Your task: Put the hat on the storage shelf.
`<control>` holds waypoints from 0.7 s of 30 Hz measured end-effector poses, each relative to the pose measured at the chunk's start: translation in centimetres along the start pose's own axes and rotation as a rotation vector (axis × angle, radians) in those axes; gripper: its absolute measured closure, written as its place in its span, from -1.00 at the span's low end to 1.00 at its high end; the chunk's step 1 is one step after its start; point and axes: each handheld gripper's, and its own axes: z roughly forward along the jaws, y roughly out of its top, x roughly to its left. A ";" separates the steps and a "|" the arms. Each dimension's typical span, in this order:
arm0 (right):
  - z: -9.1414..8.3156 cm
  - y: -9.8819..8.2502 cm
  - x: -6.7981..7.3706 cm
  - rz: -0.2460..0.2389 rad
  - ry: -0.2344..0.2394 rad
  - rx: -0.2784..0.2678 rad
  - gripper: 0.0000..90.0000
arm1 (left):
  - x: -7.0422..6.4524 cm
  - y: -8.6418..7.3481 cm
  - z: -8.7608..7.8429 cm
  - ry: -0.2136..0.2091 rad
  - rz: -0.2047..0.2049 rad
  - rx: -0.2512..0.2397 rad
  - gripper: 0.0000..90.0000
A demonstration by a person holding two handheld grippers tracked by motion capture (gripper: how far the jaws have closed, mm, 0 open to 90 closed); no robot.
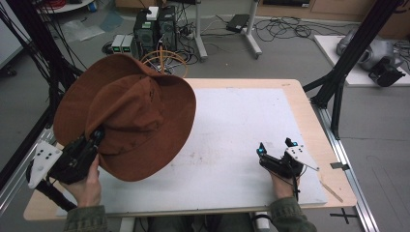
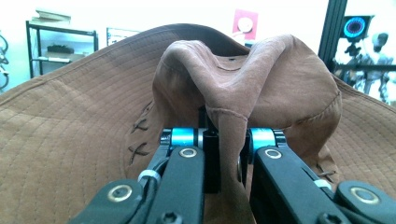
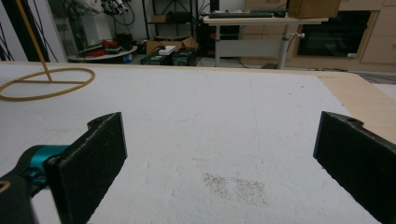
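A brown wide-brimmed hat (image 1: 130, 113) hangs tilted above the left side of the table. My left gripper (image 1: 96, 135) is shut on a fold of its crown. In the left gripper view the brown hat (image 2: 252, 79) bunches up between the two jaws, and the left gripper (image 2: 223, 154) pinches the cloth tight. My right gripper (image 1: 275, 146) rests low over the white mat at the right, jaws wide apart. In the right gripper view the right gripper (image 3: 219, 154) has nothing between its pads.
A tan wire stand (image 1: 164, 59) with a ring base stands at the table's far left, partly hidden by the hat; its ring base (image 3: 46, 81) lies on the mat. The white mat (image 1: 241, 140) covers the wooden table (image 1: 314, 125). Black frame posts flank both sides.
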 end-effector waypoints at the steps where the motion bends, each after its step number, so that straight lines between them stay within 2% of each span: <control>1: 0.0 0.0 0.0 0.000 0.000 0.000 -0.96 | -0.1 0.2 0.4 -0.002 -0.004 -0.006 0.95; 9: 0.0 0.0 0.0 -0.002 0.000 -0.001 -0.96 | -0.9 0.8 4.1 -0.033 -0.016 -0.045 0.94; 10: 0.0 0.0 0.1 0.002 0.005 0.004 -0.96 | -1.0 1.0 5.4 -0.042 -0.008 -0.037 0.94; 11: 0.1 0.0 0.1 -0.005 0.007 0.001 -0.96 | -1.0 1.0 5.4 -0.042 -0.008 -0.037 0.94; 14: 0.1 0.0 0.2 -0.002 0.013 0.002 -0.96 | -1.3 1.3 7.3 -0.051 0.024 -0.016 0.94; 16: 0.1 0.0 0.3 -0.009 0.014 0.000 -0.96 | -1.4 1.8 9.2 -0.066 0.017 -0.014 0.94; 17: 0.1 0.0 0.3 -0.009 0.014 0.000 -0.96 | -1.4 1.8 9.2 -0.066 0.017 -0.014 0.94; 21: 0.0 0.0 0.4 -0.008 0.020 0.001 -0.96 | -1.3 2.6 12.0 -0.073 0.018 -0.012 0.94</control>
